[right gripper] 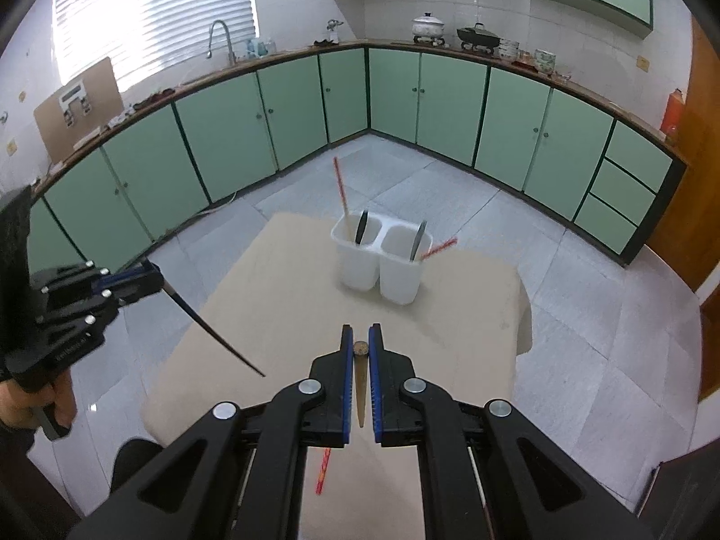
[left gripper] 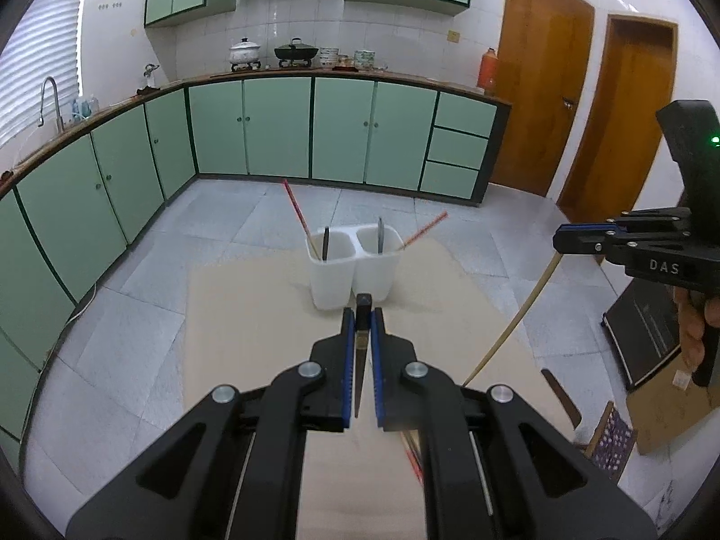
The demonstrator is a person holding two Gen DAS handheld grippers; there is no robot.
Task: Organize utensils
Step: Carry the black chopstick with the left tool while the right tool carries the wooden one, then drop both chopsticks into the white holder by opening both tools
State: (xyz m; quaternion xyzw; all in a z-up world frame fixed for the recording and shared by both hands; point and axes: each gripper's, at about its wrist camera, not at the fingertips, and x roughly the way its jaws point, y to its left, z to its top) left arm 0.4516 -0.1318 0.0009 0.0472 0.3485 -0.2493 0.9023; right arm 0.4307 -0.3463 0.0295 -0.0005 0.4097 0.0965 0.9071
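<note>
Two chopsticks are held above a table, one in each handheld gripper

A beige cloth-covered table [right gripper: 279, 315] is seen, with a white plastic two-compartment utensil holder [left gripper: 353, 272] stood at its far end, each compartment containing a red-tipped chopstick and a dark utensil. The black left gripper [left gripper: 362, 315] is clamped shut on a dark tapered chopstick [left gripper: 358, 369]; the black right gripper [right gripper: 361, 333] is clamped on a pale wooden chopstick [right gripper: 361, 382]. A red patterned chopstick [right gripper: 322, 472] is left lying on the table
</note>
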